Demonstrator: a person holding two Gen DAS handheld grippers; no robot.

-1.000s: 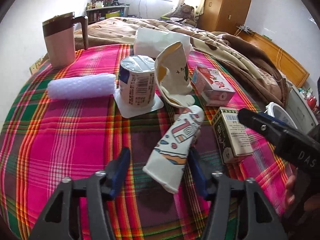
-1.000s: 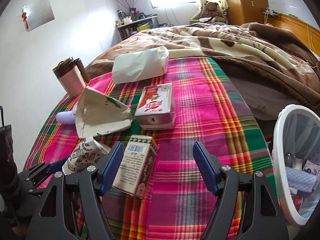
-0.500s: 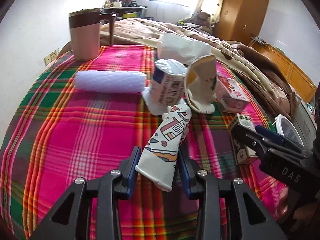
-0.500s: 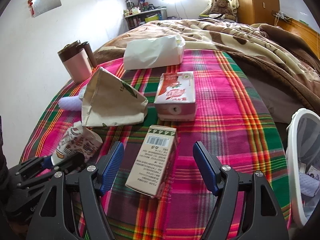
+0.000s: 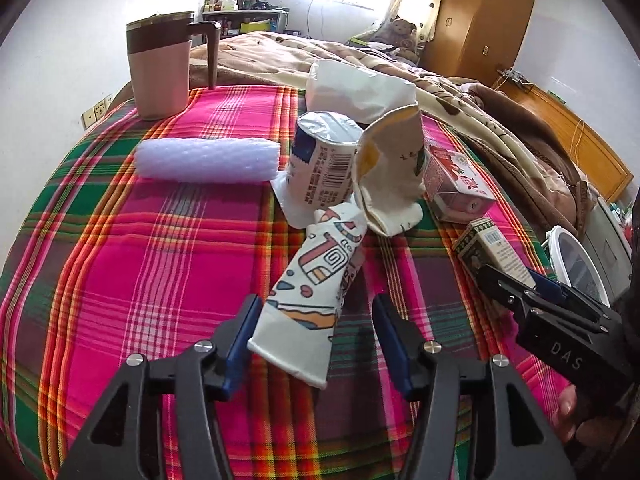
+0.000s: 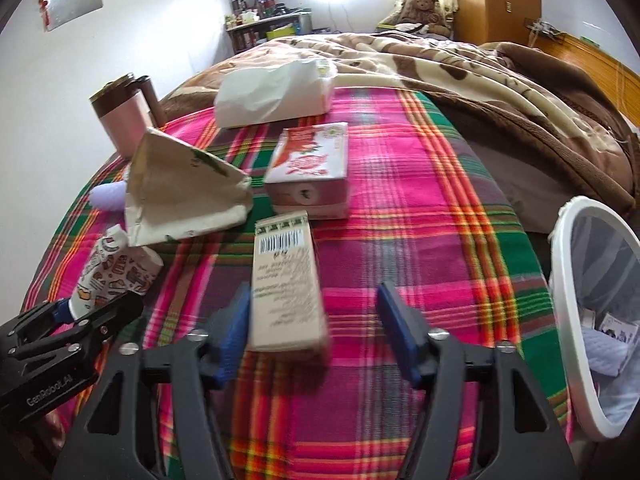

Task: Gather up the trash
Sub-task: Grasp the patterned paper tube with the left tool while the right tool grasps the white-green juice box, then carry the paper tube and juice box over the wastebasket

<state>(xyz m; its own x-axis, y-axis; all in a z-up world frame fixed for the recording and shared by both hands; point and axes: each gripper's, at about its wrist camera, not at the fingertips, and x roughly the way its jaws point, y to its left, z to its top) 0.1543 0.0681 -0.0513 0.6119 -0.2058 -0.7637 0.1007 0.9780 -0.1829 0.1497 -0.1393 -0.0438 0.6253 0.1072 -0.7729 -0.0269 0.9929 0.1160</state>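
A crushed patterned paper cup (image 5: 316, 280) lies on the plaid cloth between the fingers of my left gripper (image 5: 316, 340); the jaws stand open, the left pad touching the cup, the right pad apart from it. It also shows in the right wrist view (image 6: 116, 272). My right gripper (image 6: 316, 328) is open around a small beige carton with a barcode (image 6: 286, 280), which also shows in the left wrist view (image 5: 494, 250). A white trash bin (image 6: 580, 320) stands at the right edge, holding some trash.
On the cloth lie a crumpled paper bag (image 5: 390, 172), a yogurt cup (image 5: 322, 160), a bubble-wrap roll (image 5: 206, 159), a red-and-white box (image 6: 310, 168), a white tissue pack (image 6: 276, 94) and a pink mug (image 5: 160, 68). A brown blanket (image 6: 500, 80) lies behind.
My left gripper had closed on the patterned cup and has now opened wider. My right gripper has moved left, so the barcode carton now sits between its fingers.
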